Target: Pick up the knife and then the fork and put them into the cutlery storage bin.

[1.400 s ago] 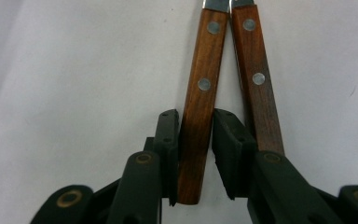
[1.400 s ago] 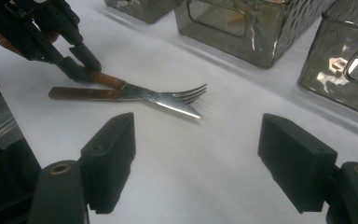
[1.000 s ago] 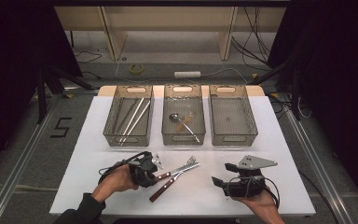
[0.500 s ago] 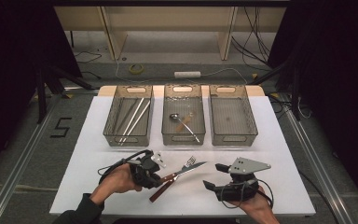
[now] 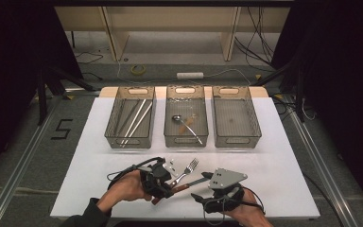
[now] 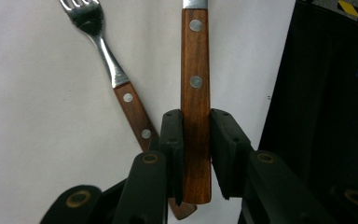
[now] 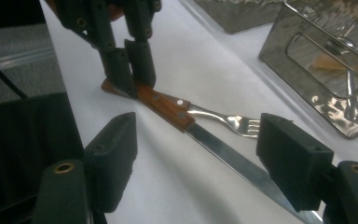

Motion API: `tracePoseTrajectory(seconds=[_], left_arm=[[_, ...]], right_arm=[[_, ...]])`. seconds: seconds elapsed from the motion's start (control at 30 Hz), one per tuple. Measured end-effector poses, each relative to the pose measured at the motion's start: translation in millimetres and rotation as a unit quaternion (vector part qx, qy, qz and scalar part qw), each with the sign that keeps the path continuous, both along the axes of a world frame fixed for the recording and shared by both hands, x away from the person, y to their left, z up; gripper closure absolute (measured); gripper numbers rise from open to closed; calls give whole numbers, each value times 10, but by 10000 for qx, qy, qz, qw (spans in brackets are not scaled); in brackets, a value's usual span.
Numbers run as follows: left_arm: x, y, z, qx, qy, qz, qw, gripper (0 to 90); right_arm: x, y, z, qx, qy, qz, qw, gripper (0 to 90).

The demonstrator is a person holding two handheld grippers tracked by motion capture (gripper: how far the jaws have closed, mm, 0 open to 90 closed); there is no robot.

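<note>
My left gripper [image 5: 169, 182] is shut on the brown wooden handle of a knife [image 5: 196, 181] near the table's front edge. In the left gripper view the jaws [image 6: 196, 116] press both sides of the handle [image 6: 196, 70], and a wooden-handled fork [image 6: 107, 60] lies to its left. The fork [image 5: 189, 169] points its tines toward the trays. My right gripper [image 5: 201, 187] is open just right of the knife's tip. In the right gripper view its jaws [image 7: 198, 140] stand wide apart, with the steel blade [image 7: 233, 161] running between them, untouched. Farther off, the left gripper [image 7: 130, 70] stands on the handle.
Three clear trays stand in a row at the back of the white table [image 5: 283, 156]. The left tray [image 5: 114, 137] holds long metal sticks, the middle tray [image 5: 185, 140] a spoon and a small utensil, and the right tray [image 5: 236, 140] looks bare. The middle tray's wall [image 7: 289, 88] is close ahead.
My right gripper has moved left, up to the knife's tip. The knife and fork have shifted in the left gripper's hold area, and the fork now lies apart from the knife.
</note>
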State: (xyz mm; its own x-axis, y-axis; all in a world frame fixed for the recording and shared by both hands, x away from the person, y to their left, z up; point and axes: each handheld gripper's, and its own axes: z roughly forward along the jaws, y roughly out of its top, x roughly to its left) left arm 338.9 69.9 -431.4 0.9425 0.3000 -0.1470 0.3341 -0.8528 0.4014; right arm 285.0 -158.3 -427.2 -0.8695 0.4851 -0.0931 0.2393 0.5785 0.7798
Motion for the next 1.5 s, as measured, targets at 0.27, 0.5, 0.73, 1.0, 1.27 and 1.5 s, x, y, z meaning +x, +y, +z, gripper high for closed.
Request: tracePoseTrajectory(seconds=[0.27,0.5,0.73,1.0,1.27,1.5], left_arm=[[-8,-70,-1,-90,158,-18,9998,751],[-19,-127,21,-57,236,-100,9997,751],[-52,-194,33,-27,312,-229,9992,750],[-84,-248,35,13,367,-316,9988,750],[-93,-272,50,45,403,-385,9984,750],[-99,-284,44,50,451,-399,9982,750]], right_arm=[[-60,140,-72,-552,-243,302,9977,316],[-85,217,-134,-946,-430,457,9935,342],[-107,294,-205,-1349,-718,631,9862,397],[-117,344,-256,-1800,-824,937,9757,500],[-144,391,-301,-2051,-1045,1100,9669,594],[-163,406,-317,-2215,-1141,1144,9617,685]])
